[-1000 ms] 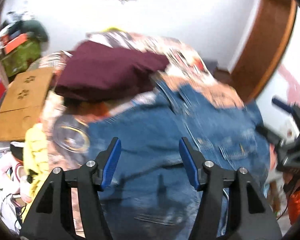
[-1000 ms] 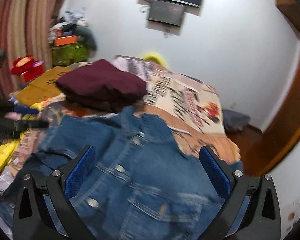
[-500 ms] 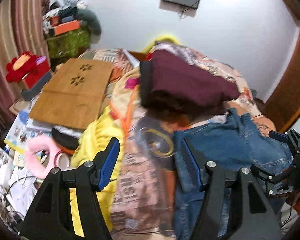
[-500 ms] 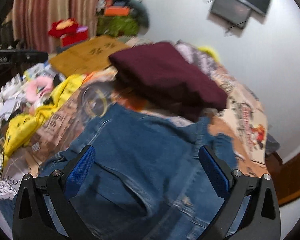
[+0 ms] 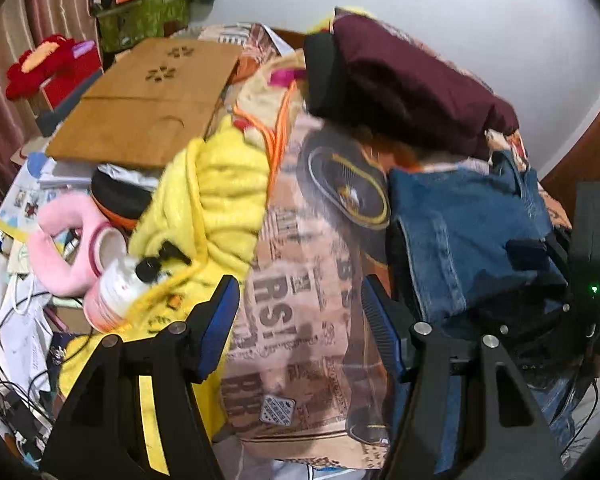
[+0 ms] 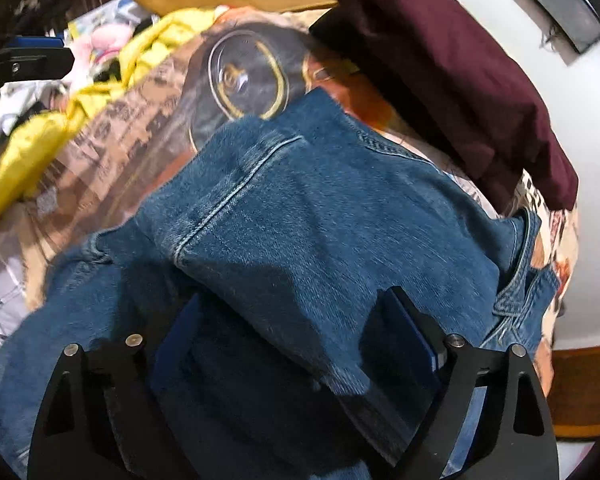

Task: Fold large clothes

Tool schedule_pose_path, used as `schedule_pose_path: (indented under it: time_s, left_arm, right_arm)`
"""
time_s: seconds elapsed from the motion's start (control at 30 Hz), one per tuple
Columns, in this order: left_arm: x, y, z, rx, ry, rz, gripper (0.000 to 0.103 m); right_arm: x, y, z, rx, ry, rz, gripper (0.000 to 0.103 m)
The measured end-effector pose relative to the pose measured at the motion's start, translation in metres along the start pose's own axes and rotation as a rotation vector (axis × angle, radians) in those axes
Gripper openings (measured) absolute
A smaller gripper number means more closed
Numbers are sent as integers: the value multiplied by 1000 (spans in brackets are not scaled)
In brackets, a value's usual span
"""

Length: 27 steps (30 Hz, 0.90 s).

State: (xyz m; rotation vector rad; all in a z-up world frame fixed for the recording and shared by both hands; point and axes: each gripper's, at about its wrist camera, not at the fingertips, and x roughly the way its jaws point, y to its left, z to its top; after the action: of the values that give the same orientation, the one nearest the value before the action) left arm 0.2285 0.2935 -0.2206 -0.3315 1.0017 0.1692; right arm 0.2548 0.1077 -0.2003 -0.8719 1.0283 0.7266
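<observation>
Nearest, the right gripper [image 6: 300,336] has sunk into the denim jacket [image 6: 320,216]; its fingers have just been closing with a fold of denim between them, though the cloth hides the pads, so whether they pinch yet I cannot tell. The left gripper [image 5: 300,312] hangs released over the printed bedsheet [image 5: 300,248], just beside the jacket's edge, nothing between its fingers. The jacket lies part-folded on the bed, its collar toward the far side. Beyond it sits a folded maroon garment [image 6: 452,64]; a yellow blanket [image 5: 216,192] is bunched to the left. The step looks like taking hold for the next fold; next, the left fingers need the near edge
</observation>
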Motion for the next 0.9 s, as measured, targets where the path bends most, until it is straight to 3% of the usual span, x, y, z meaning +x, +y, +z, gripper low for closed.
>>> schedule_pose_path:
  time_s: [0.1,0.17,0.23,0.33,0.57,0.9]
  left_arm:
    - [11,-3,-5,-7,29,-19,62]
    - [14,-6,-8,-7,33,-17,62]
    - [15,-9,-9,-6,33,-15,62]
    - [12,-15,-10,5,27,-13,62]
    - [4,-36,-8,91,-8,32,62]
    - [11,-82,1,131,-17,-37,62]
  right_arm:
    - [5,4,5,6,4,17,67]
    - [5,7,9,15,-17,14,50]
    - [7,13,12,-4,-25,-5,24]
    - [4,14,14,-6,-50,-21,9]
    - [-43,-45,3,221,-200,60,7]
    - [-122,-143,-64,592,-430,94,6]
